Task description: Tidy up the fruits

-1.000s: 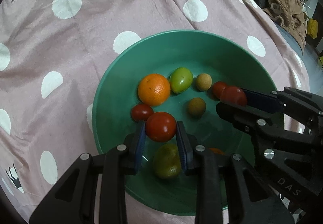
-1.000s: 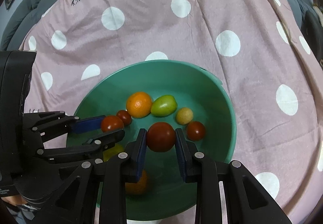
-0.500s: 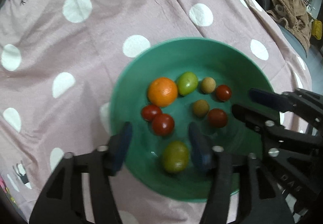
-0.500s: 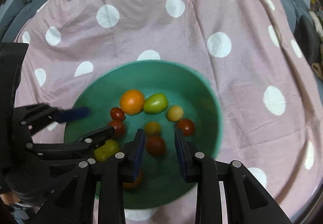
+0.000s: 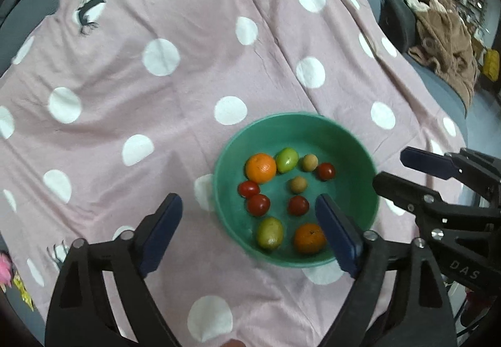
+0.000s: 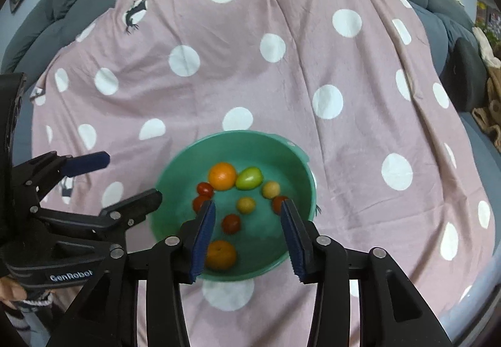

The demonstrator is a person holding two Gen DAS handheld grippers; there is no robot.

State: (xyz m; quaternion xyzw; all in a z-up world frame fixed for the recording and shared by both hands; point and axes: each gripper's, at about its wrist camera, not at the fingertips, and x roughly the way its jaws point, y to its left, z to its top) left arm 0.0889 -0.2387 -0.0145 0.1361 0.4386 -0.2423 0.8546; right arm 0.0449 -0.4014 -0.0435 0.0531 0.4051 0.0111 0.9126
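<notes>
Both tomatoes dropped since a second ago, left tongs [image 5: 249, 232] and right tongs [image 6: 249, 229] now wide, empty, pulled back above the green bowl [image 5: 353, 140]; fruit looks gathered.

soft even indoor light, slight motion blur, strong fisheye edge distortion.

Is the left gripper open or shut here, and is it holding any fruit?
Open and empty: the left gripper fingers are spread wide above the green bowl.
</notes>
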